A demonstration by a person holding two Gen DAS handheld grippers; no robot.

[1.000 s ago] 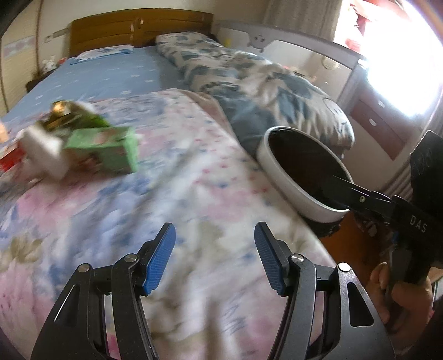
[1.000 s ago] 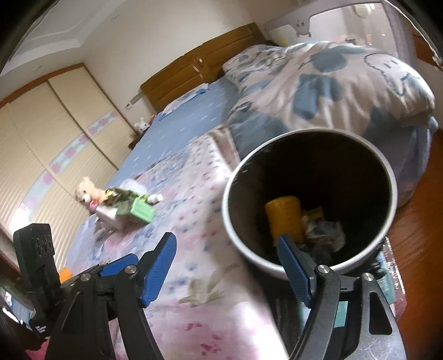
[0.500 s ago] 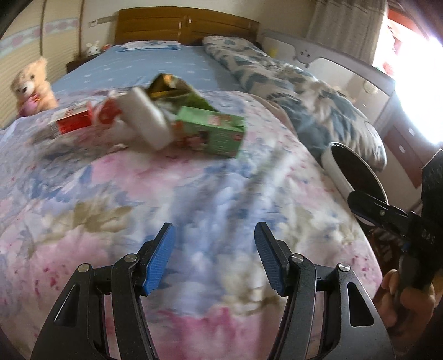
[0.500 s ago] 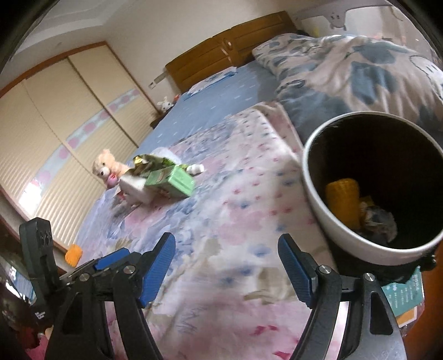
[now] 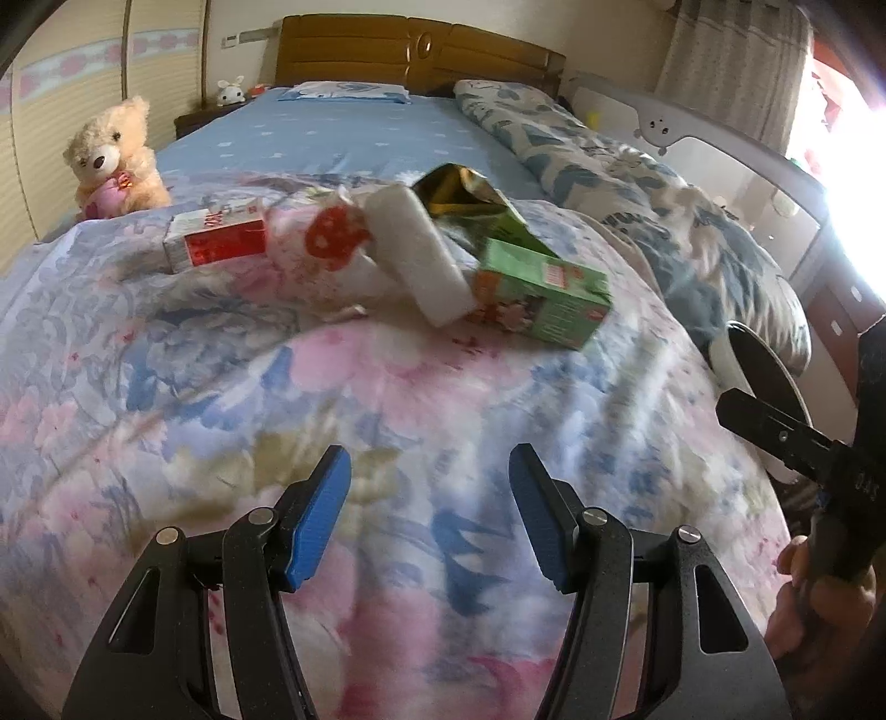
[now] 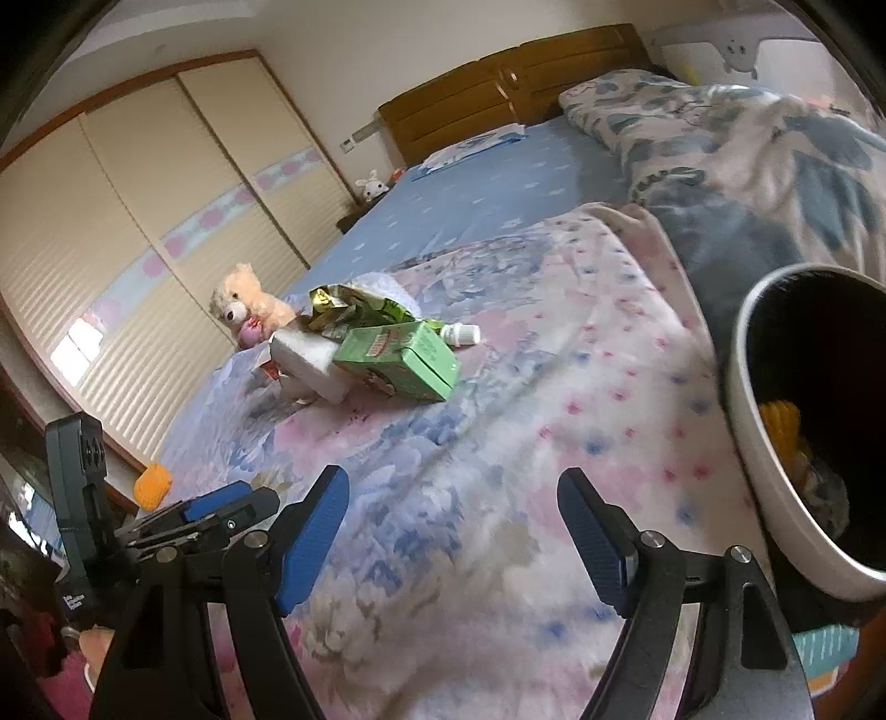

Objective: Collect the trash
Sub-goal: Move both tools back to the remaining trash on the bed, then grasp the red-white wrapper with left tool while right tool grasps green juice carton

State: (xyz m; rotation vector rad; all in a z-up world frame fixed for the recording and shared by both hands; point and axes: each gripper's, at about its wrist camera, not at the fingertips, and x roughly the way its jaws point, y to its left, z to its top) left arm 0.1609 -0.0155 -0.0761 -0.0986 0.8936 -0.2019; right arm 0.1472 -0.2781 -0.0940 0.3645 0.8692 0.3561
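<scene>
A pile of trash lies on the floral quilt: a green carton (image 5: 545, 299) (image 6: 401, 360), a white block (image 5: 418, 252) (image 6: 310, 360), a green-gold foil bag (image 5: 470, 194) (image 6: 354, 307), a red-and-white box (image 5: 216, 243), a red-spotted wrapper (image 5: 335, 238) and a small white bottle (image 6: 459, 333). My left gripper (image 5: 429, 512) is open and empty, low over the quilt, short of the pile. My right gripper (image 6: 454, 531) is open and empty. The white trash bin (image 6: 747, 443) (image 5: 767, 382) stands at the bed's right edge with a yellow item (image 6: 781, 421) inside.
A teddy bear (image 5: 113, 158) (image 6: 246, 302) sits at the bed's left side. A rumpled blue-patterned duvet (image 5: 637, 183) lies along the right. The headboard (image 5: 415, 52) is at the far end. An orange object (image 6: 152, 486) lies on the floor by the wardrobe.
Both grippers have swung left, away from the bin and toward the trash pile, which now sits nearer the middle of both views. Both stay open.
</scene>
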